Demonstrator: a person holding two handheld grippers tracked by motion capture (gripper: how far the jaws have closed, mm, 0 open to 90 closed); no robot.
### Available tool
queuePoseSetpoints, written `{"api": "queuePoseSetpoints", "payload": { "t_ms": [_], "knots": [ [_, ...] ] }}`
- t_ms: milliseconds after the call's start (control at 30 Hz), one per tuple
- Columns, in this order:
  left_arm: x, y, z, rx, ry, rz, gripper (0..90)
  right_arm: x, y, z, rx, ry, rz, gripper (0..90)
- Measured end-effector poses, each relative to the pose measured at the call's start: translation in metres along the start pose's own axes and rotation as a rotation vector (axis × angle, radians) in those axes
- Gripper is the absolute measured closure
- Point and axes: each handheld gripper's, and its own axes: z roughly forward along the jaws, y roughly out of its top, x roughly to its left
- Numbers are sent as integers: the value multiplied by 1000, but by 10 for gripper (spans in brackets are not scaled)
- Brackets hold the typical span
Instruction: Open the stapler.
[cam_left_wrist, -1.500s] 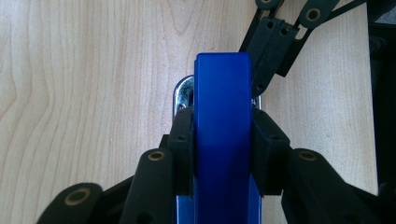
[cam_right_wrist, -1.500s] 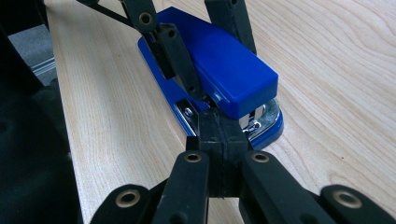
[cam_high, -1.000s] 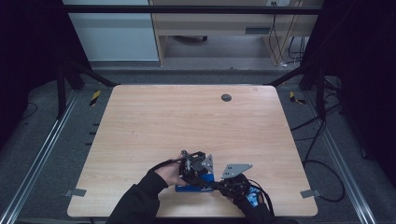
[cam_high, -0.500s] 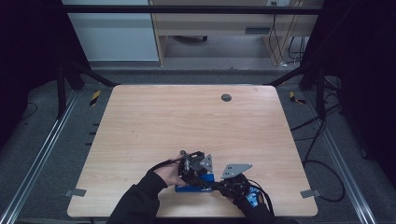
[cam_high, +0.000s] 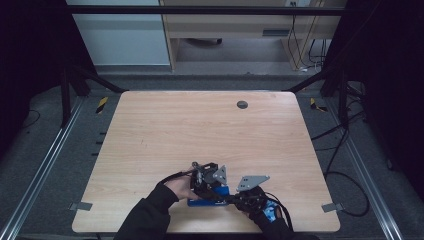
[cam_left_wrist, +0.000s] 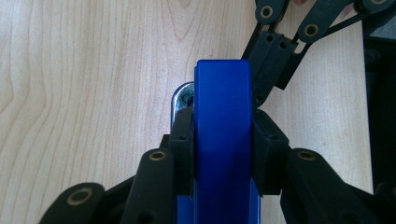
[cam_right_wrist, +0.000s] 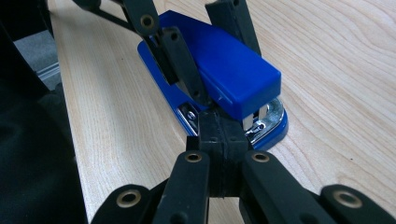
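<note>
My left gripper (cam_left_wrist: 223, 154) squeezed the smooth blue stapler (cam_left_wrist: 223, 140) on the wooden table (cam_high: 200, 130); my right gripper (cam_right_wrist: 222, 135) was pinched closed beside it.

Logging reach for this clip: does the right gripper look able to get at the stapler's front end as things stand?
Probably yes. The right gripper already sits at the blue stapler's front end, its jaws pressed together beside the metal mouth. The left gripper clamps the stapler's body farther back, leaving the front free.

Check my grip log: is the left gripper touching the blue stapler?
Touching. The left gripper view shows the left gripper with both black jaws pressed flat against the sides of the blue stapler, no gap.
</note>
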Motion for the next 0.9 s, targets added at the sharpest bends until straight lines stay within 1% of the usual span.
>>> {"api": "queuePoseSetpoints", "payload": {
  "t_ms": [133, 167, 200, 233, 267, 300, 333, 367, 400, 467, 567, 633, 733, 800, 833, 900],
  "knots": [
    [1, 1, 0, 4, -4, -5, 645, 0, 0, 0, 2, 5, 5, 900],
    [2, 1, 0, 20, -10, -7, 645, 0, 0, 0, 1, 3, 2, 900],
    [2, 1, -1, 40, -8, 1, 627, 0, 1, 0, 4, -3, -7, 900],
    [1, 1, 0, 38, -8, -9, 627, 0, 1, 0, 4, -3, -7, 900],
    [2, 1, -1, 52, -11, -7, 617, 0, 1, 0, 8, -3, -6, 900],
    [3, 1, 0, 67, -2, 6, 622, 0, 1, 0, 10, -6, -9, 900],
    [3, 0, 0, 81, -3, 9, 622, 0, 1, 0, 10, -6, -9, 900],
    [3, 1, 0, 85, -7, 11, 639, 1, 2, 0, 10, -7, -14, 900],
    [2, 1, 1, 73, -10, 7, 639, 1, 2, 0, 10, -7, -14, 900],
    [2, 2, 0, 80, -6, 8, 648, 1, 2, 0, 9, -7, -16, 900],
    [3, 3, 0, 91, -7, 21, 652, 0, 2, 1, 5, 1, -15, 900],
    [2, 1, -1, 62, -3, 16, 656, 1, 2, 1, 9, -6, -21, 900],
    [1, -4, -1, 9, 2, 9, 657, 1, 2, 1, 7, -3, -14, 900],
    [0, -6, -2, -9, 4, 6, 657, 1, 1, 1, 1, 1, -11, 900],
    [0, -6, -2, -14, 3, 3, 658, 1, 1, 1, 1, -1, -2, 900],
    [0, -6, -2, -20, 3, 1, 659, 0, 1, 1, 1, 2, -1, 900]
  ]
}}
